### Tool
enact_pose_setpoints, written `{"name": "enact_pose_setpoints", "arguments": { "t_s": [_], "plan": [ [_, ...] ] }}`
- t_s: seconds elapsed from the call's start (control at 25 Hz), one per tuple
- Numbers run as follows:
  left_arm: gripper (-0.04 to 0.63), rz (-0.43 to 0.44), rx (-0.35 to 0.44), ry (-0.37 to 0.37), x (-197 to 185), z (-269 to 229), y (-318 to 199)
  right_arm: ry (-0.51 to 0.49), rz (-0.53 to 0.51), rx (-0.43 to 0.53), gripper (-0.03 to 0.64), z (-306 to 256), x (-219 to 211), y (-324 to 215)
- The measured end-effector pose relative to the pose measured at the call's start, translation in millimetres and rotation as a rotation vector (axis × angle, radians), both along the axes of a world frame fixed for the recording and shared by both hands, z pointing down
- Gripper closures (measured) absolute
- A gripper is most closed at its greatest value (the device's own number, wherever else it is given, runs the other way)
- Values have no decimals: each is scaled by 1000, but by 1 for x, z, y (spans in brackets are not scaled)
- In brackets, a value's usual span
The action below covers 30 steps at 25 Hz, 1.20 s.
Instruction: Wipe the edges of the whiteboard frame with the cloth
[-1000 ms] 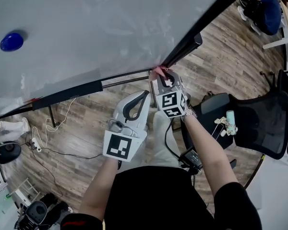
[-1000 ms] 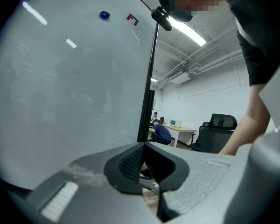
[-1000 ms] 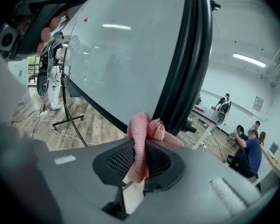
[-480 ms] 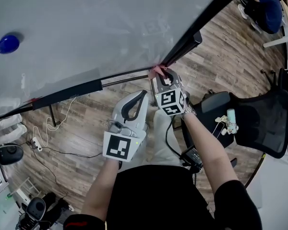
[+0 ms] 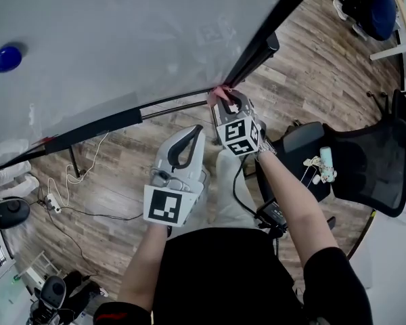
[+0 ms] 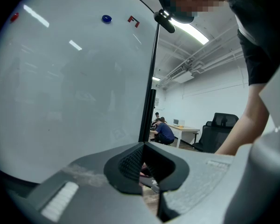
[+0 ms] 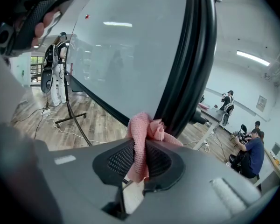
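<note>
Right gripper (image 5: 229, 104) has edged up, pinching the cloth (image 7: 143, 130) against the frame (image 7: 189, 55) corner. Left gripper (image 5: 196, 130) hangs closed, empty.

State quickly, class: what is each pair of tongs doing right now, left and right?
Left tongs: closed, holding nothing.
Right tongs: closed on the pink cloth, at the whiteboard frame.

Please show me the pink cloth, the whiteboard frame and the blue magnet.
pink cloth (image 7: 148, 129): right gripper view, its bunched upper part.
whiteboard frame (image 7: 192, 55): right gripper view, the black side edge.
blue magnet (image 5: 5, 57): head view, its middle.
</note>
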<state>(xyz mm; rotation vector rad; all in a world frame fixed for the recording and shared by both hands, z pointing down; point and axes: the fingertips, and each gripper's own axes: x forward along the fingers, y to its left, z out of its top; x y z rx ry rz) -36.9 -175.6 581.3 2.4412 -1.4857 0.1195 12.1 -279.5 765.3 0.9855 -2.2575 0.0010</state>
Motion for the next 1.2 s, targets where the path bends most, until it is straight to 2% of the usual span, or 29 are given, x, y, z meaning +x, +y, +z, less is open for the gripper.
{"name": "enact_pose_setpoints", "arguments": {
  "t_s": [0.56,0.84,1.04,1.2],
  "plan": [
    [594,-10,6,-9,1,-3,8,52,-34,-56,564,13,8,9],
    [594,-13,2,-9,0,-3,10,71,5,-115,565,29,30,19],
    [594,-8,9,-9,2,-4,10,57,28,-100,565,22,40,16],
    [594,-4,18,-10,1,-10,14,8,70,-62,565,-3,48,12]
  ]
}}
